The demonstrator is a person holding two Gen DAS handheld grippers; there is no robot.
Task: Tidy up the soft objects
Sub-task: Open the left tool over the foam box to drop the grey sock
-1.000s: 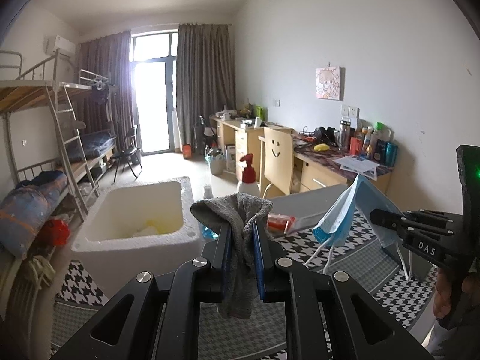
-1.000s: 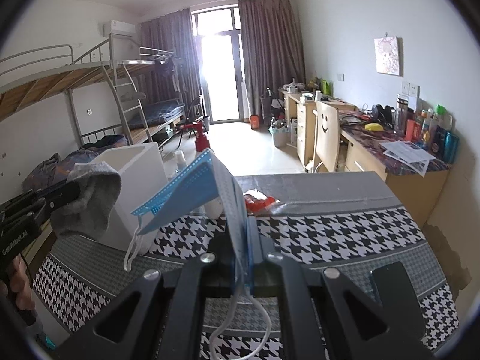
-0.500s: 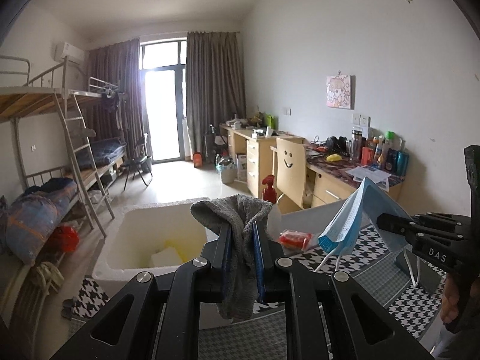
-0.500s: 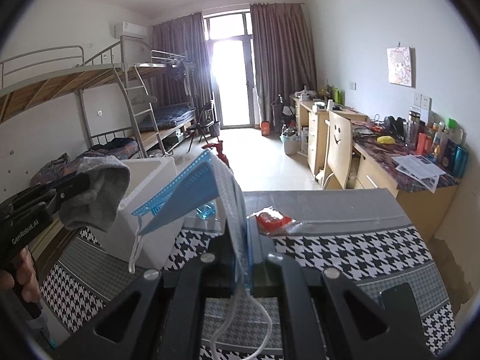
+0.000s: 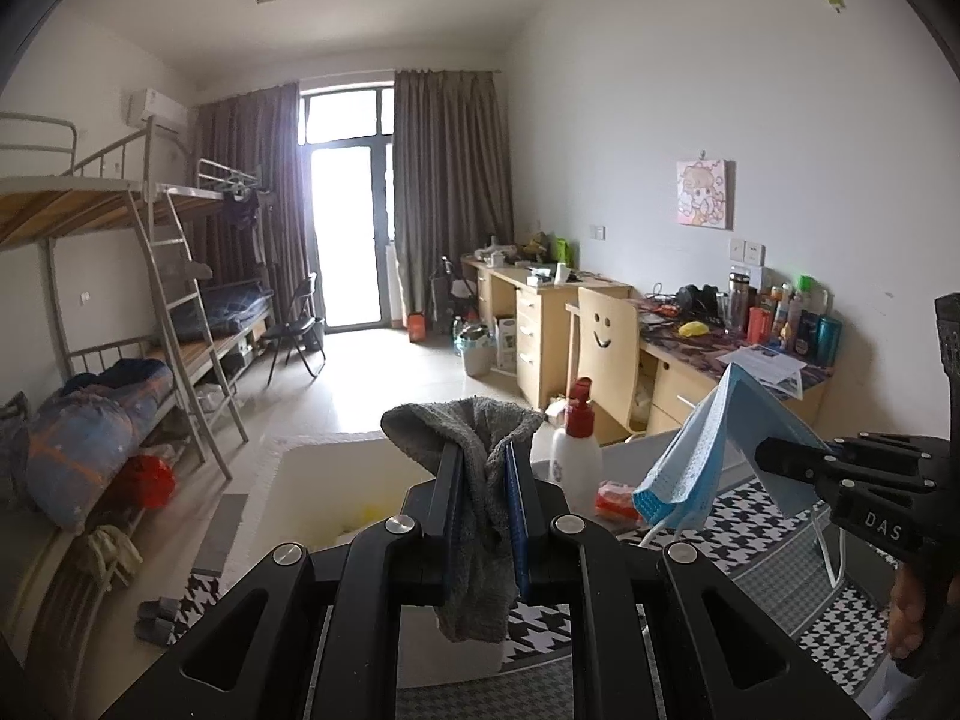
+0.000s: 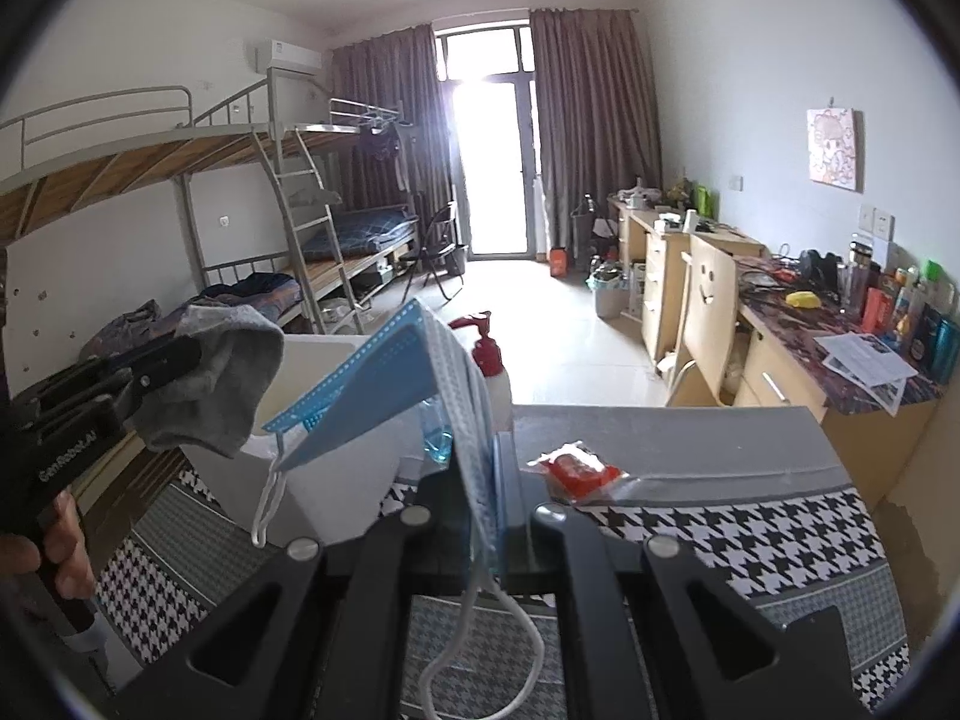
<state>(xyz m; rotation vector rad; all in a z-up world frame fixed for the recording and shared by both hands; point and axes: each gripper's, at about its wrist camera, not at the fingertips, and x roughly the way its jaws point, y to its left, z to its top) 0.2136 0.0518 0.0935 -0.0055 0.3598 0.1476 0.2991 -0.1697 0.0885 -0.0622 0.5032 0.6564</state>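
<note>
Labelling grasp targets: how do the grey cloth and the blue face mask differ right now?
The grey cloth is thick, fuzzy terry; the blue face mask is thin and pleated. The cloth droops as one limp wad; the mask holds a folded, stiffer shape with white ear loops dangling. Shared: each is pinched in shut tongs, cloth left, mask right, off the table.

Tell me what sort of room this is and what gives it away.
Most likely a shared dormitory room. A grey metal bunk bed with a ladder lines one wall, a row of light wooden study desks cluttered with bottles and papers lines the other, and a glass balcony door with brown curtains closes the far end.
</note>
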